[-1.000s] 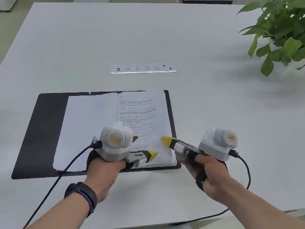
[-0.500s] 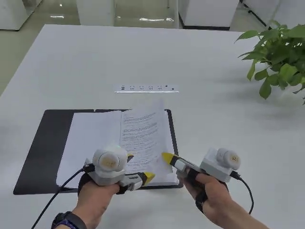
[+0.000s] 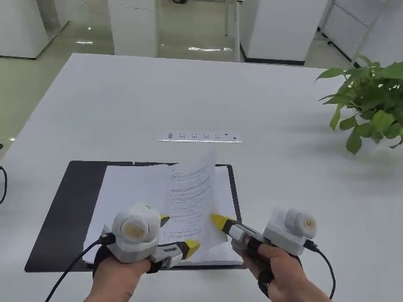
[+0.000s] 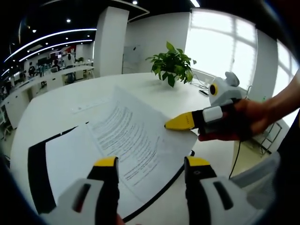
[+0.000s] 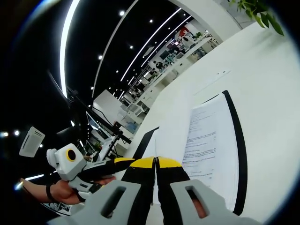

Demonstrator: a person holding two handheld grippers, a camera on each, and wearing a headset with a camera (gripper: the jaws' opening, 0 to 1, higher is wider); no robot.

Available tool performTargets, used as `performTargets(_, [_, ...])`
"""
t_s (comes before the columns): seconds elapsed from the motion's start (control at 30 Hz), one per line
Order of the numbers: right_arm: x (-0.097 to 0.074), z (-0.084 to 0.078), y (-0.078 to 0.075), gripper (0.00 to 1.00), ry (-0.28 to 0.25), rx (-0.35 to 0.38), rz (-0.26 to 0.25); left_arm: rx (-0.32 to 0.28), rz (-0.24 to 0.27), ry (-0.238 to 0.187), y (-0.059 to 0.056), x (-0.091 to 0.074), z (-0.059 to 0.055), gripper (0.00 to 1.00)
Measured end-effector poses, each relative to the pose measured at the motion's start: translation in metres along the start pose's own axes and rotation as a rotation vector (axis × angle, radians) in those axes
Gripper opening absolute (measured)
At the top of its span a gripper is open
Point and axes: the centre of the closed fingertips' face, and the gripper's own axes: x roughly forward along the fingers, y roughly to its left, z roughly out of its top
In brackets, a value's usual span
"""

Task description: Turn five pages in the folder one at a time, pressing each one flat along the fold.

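Claws first: the right claw has its yellow tips pinched together on the right-hand edge of a printed page, low down on the sheet; that page is lifted off the stack and stands tilted over the fold, its top corner curling up; the black folder lies open and flat on the white table, close to the person's edge, with white sheets spread across the middle and bare black cover showing on the left; the left claw has its jaws wide apart with nothing between them (it hovers over the folder's near edge, just beside the raised page); from its own view the right claw's yellow tip meets the page edge on the far side; a power strip sits flush in the table beyond the folder; a leafy plant stands off to the right, well apart from everything.
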Motion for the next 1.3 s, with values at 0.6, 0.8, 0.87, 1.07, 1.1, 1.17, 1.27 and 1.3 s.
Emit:
performTargets(0.6, [0.027,-0.010,0.032,0.00,0.016,-0.012,0.043,-0.020,0.058,-0.007,0.026,-0.048,-0.013,0.59])
performTargets(0.8, [0.036,-0.015,0.043,0.00,0.034,-0.025,0.056,-0.032,0.093,-0.014,0.037,-0.067,-0.022,0.60])
performTargets(0.87, [0.039,-0.016,0.046,0.00,0.040,-0.026,0.062,-0.036,0.102,-0.013,0.042,-0.071,-0.024,0.60])
performTargets(1.07, [0.052,-0.023,0.055,0.00,0.064,-0.036,0.075,-0.094,0.155,-0.037,0.059,-0.089,-0.030,0.60])
performTargets(1.1, [0.054,-0.024,0.057,0.00,0.067,-0.036,0.079,-0.094,0.160,-0.037,0.060,-0.092,-0.031,0.60])
performTargets(1.17, [0.058,-0.026,0.062,0.00,0.078,-0.041,0.087,-0.103,0.175,-0.044,0.065,-0.097,-0.032,0.60])
performTargets(1.27, [0.065,-0.030,0.068,0.00,0.091,-0.046,0.098,-0.132,0.197,-0.054,0.072,-0.104,-0.035,0.60])
performTargets(1.3, [0.068,-0.031,0.069,0.00,0.094,-0.046,0.100,-0.148,0.203,-0.057,0.073,-0.106,-0.036,0.61])
